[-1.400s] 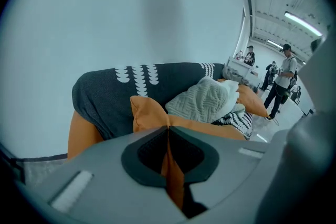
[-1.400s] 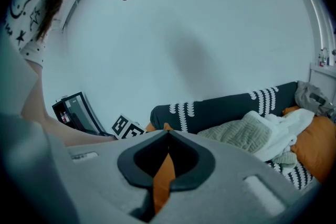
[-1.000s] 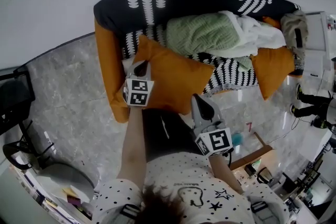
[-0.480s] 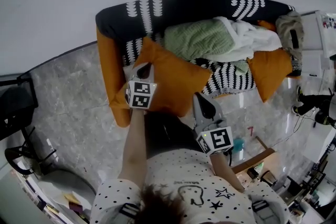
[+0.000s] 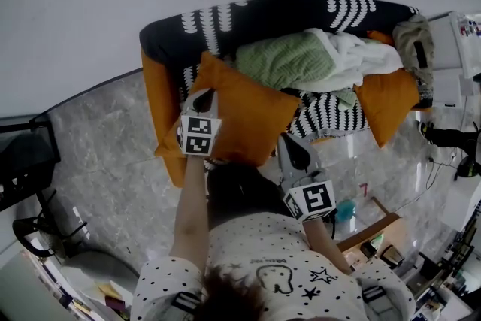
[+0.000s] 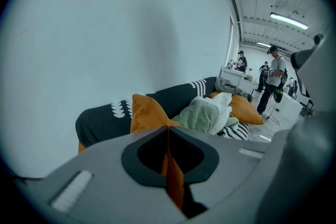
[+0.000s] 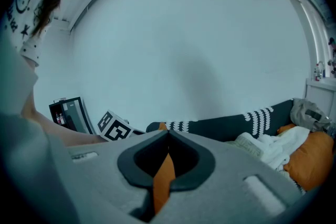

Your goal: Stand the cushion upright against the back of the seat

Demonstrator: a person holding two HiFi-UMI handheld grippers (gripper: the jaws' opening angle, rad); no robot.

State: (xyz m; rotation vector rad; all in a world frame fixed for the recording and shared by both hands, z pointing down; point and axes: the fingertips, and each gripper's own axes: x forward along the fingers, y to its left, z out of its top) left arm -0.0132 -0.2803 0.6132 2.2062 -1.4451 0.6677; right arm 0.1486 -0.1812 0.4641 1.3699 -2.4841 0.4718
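Fingers [image 6: 121, 176] of left gripper [image 5: 203, 97] and right gripper [image 5: 292, 146] are pinching the cushion [image 5: 249, 115] by its edge (thin fabric only); raising both evenly toward the backrest [image 5: 263, 14] seems wisest.

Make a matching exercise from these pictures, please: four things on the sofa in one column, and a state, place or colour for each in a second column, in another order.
Things:
1. left orange cushion
2. green blanket
3. sofa back
4. white cloth

States:
A. black with white marks
B. heaped in the middle of the seat
C. pinched by the left hand-held gripper and the right hand-held gripper
D. lying just right of the green blanket in the head view

Pairs: 1-C, 2-B, 3-A, 4-D.
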